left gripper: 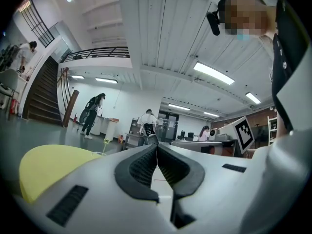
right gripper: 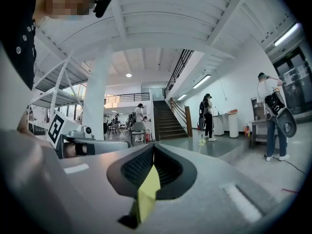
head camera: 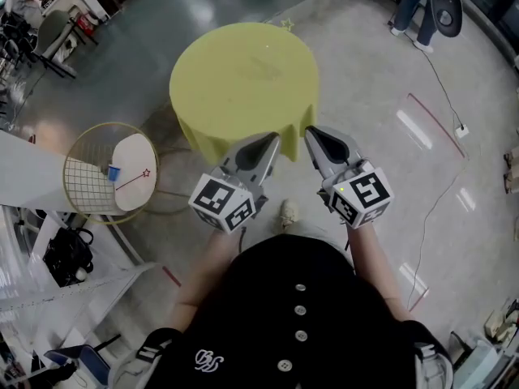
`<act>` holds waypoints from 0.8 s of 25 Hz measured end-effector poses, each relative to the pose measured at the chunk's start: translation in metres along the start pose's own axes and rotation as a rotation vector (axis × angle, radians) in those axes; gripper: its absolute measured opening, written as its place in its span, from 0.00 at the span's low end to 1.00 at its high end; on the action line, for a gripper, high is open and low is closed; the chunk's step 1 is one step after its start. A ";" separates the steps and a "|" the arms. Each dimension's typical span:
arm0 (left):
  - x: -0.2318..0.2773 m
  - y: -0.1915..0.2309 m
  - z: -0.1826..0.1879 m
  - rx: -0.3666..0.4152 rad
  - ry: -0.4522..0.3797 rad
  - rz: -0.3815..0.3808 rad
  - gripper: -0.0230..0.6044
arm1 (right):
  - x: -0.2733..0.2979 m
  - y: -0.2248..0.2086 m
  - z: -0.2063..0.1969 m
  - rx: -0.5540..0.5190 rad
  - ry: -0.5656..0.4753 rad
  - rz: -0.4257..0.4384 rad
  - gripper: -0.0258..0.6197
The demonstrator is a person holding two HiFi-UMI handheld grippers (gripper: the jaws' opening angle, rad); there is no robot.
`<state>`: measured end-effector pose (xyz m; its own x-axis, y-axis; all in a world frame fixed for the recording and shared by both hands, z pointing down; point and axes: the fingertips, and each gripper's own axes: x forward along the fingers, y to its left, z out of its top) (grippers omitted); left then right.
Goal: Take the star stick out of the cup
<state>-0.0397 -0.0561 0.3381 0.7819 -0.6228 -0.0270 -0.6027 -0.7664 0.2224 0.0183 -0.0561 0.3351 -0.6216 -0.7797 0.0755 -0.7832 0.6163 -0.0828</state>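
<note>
A yellow star stick point(head camera: 286, 24) stands in a clear cup at the far edge of the round yellow table point(head camera: 243, 79); the cup is barely visible from the head view. In the left gripper view, the star stick point(left gripper: 106, 141) rises from the cup point(left gripper: 101, 152) beyond the table point(left gripper: 48, 167). The right gripper view shows the star stick point(right gripper: 202, 142) small and far off. My left gripper point(head camera: 272, 141) and right gripper point(head camera: 311, 132) hover side by side over the table's near edge. Both are shut and hold nothing: left gripper point(left gripper: 157, 145), right gripper point(right gripper: 153, 145).
A round wire basket point(head camera: 89, 185) stands left of the table, holding a white disc with a red star stick point(head camera: 134, 181) and a small blue item point(head camera: 113, 171). A person point(head camera: 418, 6) stands at the far right. A cable point(head camera: 442, 87) runs across the floor.
</note>
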 end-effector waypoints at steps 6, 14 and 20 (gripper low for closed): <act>0.048 0.022 0.004 -0.005 -0.001 0.028 0.06 | 0.025 -0.042 0.005 -0.002 0.001 0.027 0.04; 0.096 0.041 -0.002 -0.017 0.001 0.061 0.06 | 0.041 -0.091 0.002 0.022 0.003 0.047 0.04; 0.104 0.049 -0.006 -0.023 0.006 0.078 0.06 | 0.044 -0.116 -0.001 0.052 -0.001 0.026 0.04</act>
<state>0.0129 -0.1580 0.3517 0.7340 -0.6792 -0.0034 -0.6577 -0.7120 0.2459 0.0815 -0.1614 0.3493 -0.6418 -0.7636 0.0715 -0.7646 0.6298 -0.1366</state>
